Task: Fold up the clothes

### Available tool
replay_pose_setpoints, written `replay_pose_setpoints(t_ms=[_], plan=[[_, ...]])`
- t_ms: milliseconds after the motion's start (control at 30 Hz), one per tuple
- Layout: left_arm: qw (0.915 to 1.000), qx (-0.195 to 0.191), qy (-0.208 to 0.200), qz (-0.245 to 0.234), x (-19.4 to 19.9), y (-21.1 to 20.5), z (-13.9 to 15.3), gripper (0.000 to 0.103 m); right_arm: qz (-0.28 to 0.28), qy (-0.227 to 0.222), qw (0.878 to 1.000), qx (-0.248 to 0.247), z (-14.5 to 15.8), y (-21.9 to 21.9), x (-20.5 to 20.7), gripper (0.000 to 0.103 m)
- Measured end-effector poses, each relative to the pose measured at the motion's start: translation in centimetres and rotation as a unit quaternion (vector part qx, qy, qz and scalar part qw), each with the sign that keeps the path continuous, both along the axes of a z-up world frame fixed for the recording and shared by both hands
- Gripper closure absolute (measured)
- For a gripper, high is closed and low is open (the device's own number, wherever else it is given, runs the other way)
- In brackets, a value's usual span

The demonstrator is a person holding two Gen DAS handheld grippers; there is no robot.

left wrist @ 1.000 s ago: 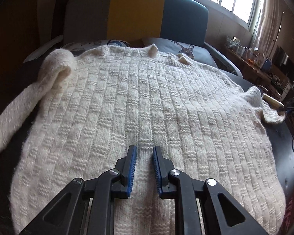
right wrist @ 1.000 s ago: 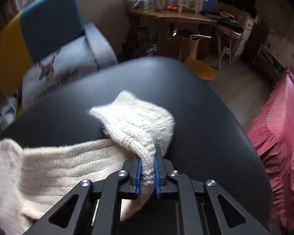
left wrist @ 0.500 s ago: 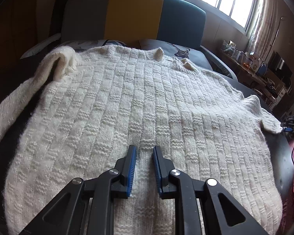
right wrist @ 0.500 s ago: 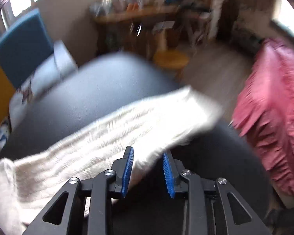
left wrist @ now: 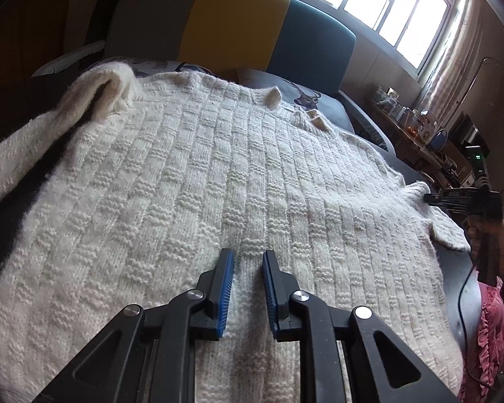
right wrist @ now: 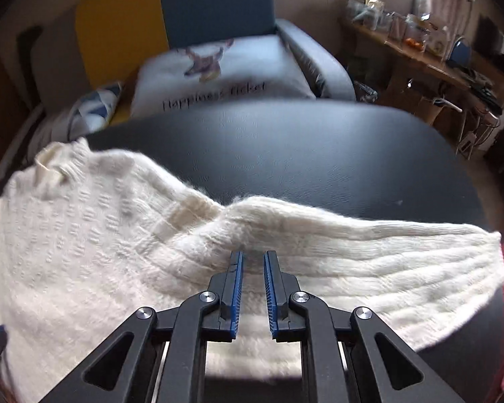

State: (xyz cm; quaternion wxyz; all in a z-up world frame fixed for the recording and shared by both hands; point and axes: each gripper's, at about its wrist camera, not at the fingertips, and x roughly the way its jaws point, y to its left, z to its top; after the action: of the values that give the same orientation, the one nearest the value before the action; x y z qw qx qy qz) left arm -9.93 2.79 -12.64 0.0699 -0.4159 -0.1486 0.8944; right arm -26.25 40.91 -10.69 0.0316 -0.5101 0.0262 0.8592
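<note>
A cream knitted sweater [left wrist: 191,181] lies spread flat on a black table [right wrist: 319,154], collar away from me. Its left sleeve [left wrist: 23,154] trails off the left edge. Its right sleeve [right wrist: 369,262] lies stretched out to the right on the table. My left gripper [left wrist: 247,258] hovers open over the sweater's lower middle, nothing between its blue pads. My right gripper [right wrist: 252,258] is open just above the right sleeve near the shoulder, holding nothing. It also shows at the right edge of the left wrist view as a black gripper [left wrist: 467,198] in a hand.
A grey, yellow and teal sofa [left wrist: 238,33] with printed cushions [right wrist: 225,74] stands behind the table. A cluttered wooden desk [right wrist: 420,50] lines the right wall under the windows. Pink ruffled fabric [left wrist: 494,336] hangs at the table's right edge.
My right gripper opened and let go of the sleeve cuff, which now lies stretched out flat; the gripper moved back toward the shoulder. My left gripper barely moved.
</note>
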Motion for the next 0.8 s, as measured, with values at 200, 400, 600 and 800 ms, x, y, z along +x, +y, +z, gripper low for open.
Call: replay_pose_setpoints(t_ms=[200,400,600,800], plan=[[0.9999,0.004,0.004,0.011,0.0,0.0,-0.2,0.086,-0.054,0.005,0.998,0.011,-1.4,2.7,-0.9,0.091],[0.9999,0.008,0.000,0.010,-0.2,0.0,-0.1,0.086,0.027,0.033,0.996,-0.072,2.3,0.7,4.3,0.072],[0.9982,0.012,0.005,-0.058,0.5,1.4,1.9,0.086,0.213,-0.039,0.960,-0.178,2.4,-2.3,16.4,0.049],[0.9824,0.019,0.018,-0.185,3.8,6.6,3.4,0.086,0.241,-0.075,0.950,-0.184,-1.9,-2.9,22.1,0.044]])
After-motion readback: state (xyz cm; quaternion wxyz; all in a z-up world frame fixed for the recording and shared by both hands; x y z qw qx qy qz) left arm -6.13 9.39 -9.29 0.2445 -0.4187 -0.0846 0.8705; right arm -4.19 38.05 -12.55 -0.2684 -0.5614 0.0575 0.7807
